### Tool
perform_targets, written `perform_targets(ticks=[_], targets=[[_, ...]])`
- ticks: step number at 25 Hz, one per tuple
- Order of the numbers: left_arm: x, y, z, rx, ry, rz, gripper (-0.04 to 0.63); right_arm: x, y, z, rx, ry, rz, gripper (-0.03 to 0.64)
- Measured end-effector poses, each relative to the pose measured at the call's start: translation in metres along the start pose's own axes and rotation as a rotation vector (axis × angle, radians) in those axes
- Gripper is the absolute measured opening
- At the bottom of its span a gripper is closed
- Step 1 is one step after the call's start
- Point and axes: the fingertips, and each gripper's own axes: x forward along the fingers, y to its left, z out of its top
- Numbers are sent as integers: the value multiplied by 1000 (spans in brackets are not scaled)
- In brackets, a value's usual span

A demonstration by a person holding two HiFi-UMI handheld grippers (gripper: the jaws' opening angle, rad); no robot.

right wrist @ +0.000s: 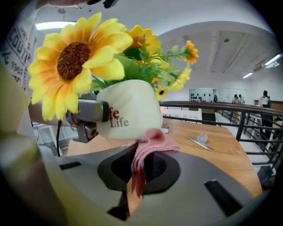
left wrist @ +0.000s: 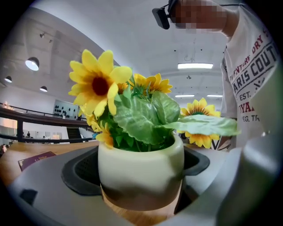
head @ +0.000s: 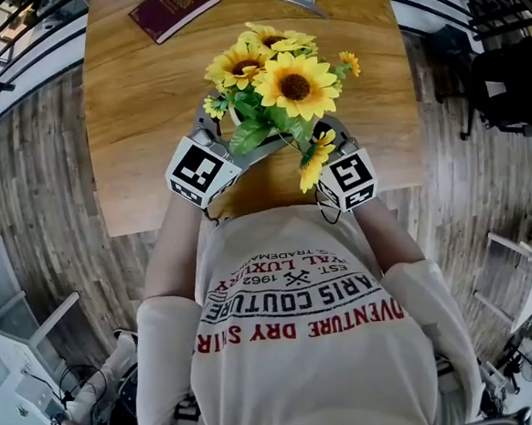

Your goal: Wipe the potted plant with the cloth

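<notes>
Plant [head: 274, 87] (sunflowers in a cream pot [left wrist: 140, 174]) is sitting at the near edge of the tabletop [head: 146, 88], close to the person. The left hand-held gripper [head: 233, 141] is clasping the pot between its jaws. The right hand-held gripper [right wrist: 141, 170] is pinching a pink cloth [right wrist: 148, 143], which is touching the pot's lower side.

Noted: pot [left wrist: 140, 170] smooth, glossy, glazed; cloth [right wrist: 152, 143] soft, ribbed, matt fabric; tabletop [head: 148, 106] wood-grained, satin sheen; leaves [left wrist: 137, 119] matt, veined, fabric-like.
</notes>
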Motion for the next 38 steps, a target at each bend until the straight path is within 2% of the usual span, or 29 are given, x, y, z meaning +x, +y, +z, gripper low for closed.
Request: perform_targets(ticks=[5, 10, 20, 27, 32, 38], targets=[[-6, 0, -11, 22, 47, -53, 537, 8, 19, 7, -100, 8, 28, 34], [-18, 1, -2, -23, 11, -80, 537, 18, 47, 20, -164, -43, 91, 34], [-23, 2, 12, -33, -40, -86, 537, 30, 68, 36, -153, -107, 112, 34], [-29, 2, 8, -50, -56, -78, 537, 25, 77, 30, -157, -86, 158, 34], [-32, 6, 3, -51, -38, -68, 537, 15, 71, 27, -145, -81, 149, 34], [-27, -4, -11, 4, 16, -88, 537, 3, 52, 10, -132, -37, 106, 34]])
